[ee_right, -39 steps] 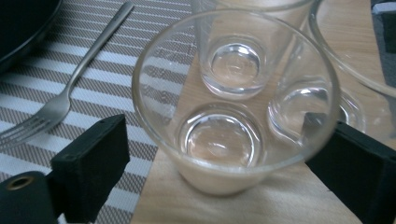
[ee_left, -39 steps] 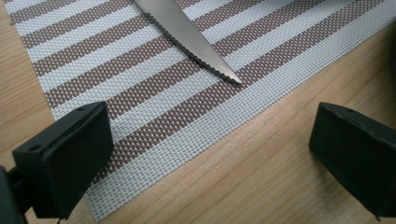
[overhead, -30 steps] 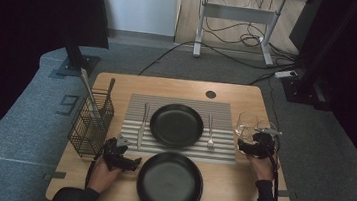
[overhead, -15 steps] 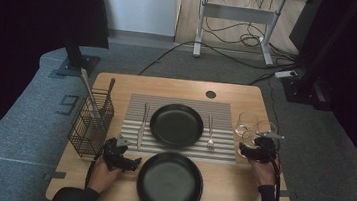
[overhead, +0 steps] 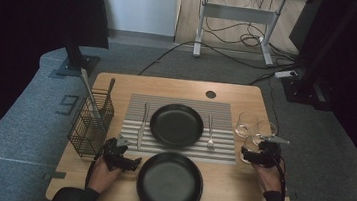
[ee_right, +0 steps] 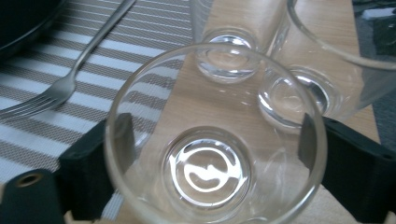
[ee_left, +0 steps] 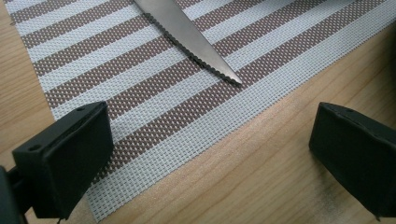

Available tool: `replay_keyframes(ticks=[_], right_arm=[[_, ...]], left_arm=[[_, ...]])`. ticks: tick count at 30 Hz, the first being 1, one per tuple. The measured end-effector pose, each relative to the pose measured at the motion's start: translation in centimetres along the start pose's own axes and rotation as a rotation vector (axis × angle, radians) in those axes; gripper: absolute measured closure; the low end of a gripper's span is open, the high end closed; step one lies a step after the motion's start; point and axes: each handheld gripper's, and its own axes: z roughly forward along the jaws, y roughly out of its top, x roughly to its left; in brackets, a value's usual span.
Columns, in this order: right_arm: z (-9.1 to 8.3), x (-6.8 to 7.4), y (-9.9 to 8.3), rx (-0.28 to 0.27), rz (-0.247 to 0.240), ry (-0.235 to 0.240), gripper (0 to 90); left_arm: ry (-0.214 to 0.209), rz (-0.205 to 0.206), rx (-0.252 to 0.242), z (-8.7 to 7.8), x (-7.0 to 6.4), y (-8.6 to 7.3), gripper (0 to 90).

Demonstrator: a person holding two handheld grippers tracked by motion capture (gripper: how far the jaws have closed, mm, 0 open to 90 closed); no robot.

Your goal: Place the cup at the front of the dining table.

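High view: dim overall, dark at both sides & corners, light falling from above onto the wooden surface [overhead: 228,186]; soft, slightly grainy, low res. Left claw view: bright, even light, sharp weave on the placemat [ee_left: 154,88], glare along the knife [ee_left: 187,37] blade. Right claw view: near glass [ee_right: 212,140] blurred, highlights in its base; bg glasses soft too.

grey carpet floor [overhead: 22,129], white wall [overhead: 141,1], desk w/ cables [overhead: 235,16]
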Motion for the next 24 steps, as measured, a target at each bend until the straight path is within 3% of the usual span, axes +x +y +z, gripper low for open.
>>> replay_keyframes(ticks=[4, 7, 9, 17, 24], right_arm=[[0.42, -0.03, 0.30, 0.012, 0.004, -0.017, 4.6], [0.63, -0.06, 0.33, 0.025, 0.000, -0.003, 9.4], [0.60, 0.01, 0.38, 0.026, -0.007, 0.016, 17.5], [0.40, 0.19, 0.65, 0.062, -0.003, 0.003, 18.6], [0.02, 0.47, 0.66, 0.055, -0.004, 0.018, 18.7]], left_arm=[[0.000, 0.000, 0.000, 0.00, 0.00, 0.00, 0.0], [0.000, -0.001, -0.001, 0.00, 0.00, 0.00, 0.0], [0.000, -0.001, -0.001, 0.01, -0.01, 0.00, 0.0], [0.000, -0.001, -0.001, 0.00, 0.00, 0.00, 0.0], [0.000, -0.001, -0.001, 0.01, -0.01, 0.00, 0.0]])
